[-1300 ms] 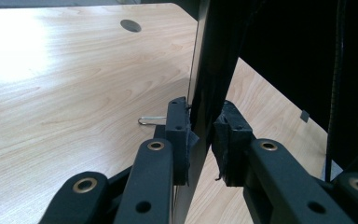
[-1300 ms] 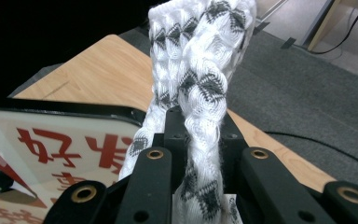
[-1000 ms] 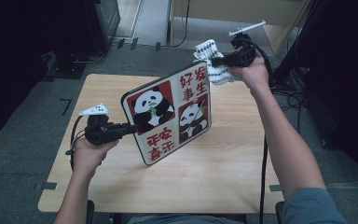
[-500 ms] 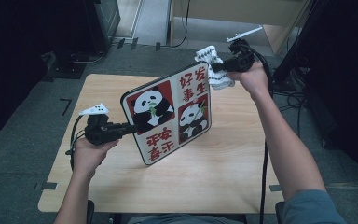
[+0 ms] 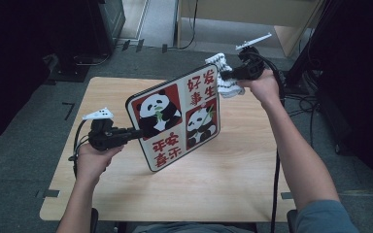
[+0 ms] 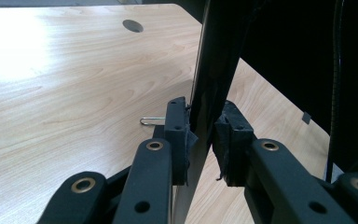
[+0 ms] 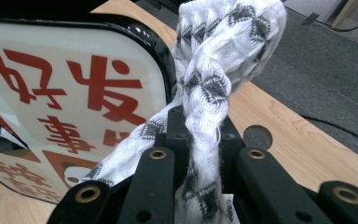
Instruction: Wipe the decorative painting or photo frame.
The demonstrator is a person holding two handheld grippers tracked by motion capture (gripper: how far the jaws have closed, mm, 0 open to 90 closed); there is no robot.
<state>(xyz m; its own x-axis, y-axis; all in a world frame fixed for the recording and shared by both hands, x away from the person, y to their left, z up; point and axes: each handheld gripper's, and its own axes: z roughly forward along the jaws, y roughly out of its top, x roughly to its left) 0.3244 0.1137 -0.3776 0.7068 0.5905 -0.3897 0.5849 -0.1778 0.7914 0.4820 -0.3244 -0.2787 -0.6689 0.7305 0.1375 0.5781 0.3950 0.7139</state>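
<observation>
The panda board (image 5: pixel 177 121) is held tilted above the tabletop (image 5: pixel 243 184), its printed face turned up toward the high camera, with two panda pictures and red characters on it. The left hand-held gripper (image 5: pixel 143 132) pinches the board's lower left edge; in the left gripper view the two pads press on either side of the thin dark panel (image 6: pixel 209 70), seen there edge-on, so none of its print can be read and its far end is cut off at the top of the frame. At the board's upper right corner, the right hand-held gripper (image 5: pixel 226 76) is pressed together on a white and grey knitted cloth (image 5: pixel 226 82). In the right gripper view the cloth (image 7: pixel 214 84) bunches up out of the jaws and covers the pads, so the contact itself is hidden, and whether the cloth touches the board's corner (image 7: pixel 74 79) or only hangs just beside it is hard to make out. A small wire loop (image 6: pixel 151 121) lies on the tabletop (image 6: pixel 74 84) just behind the left jaw, partly hidden by it. A round cable hole (image 6: pixel 133 25) sits in the tabletop farther beyond the board.
</observation>
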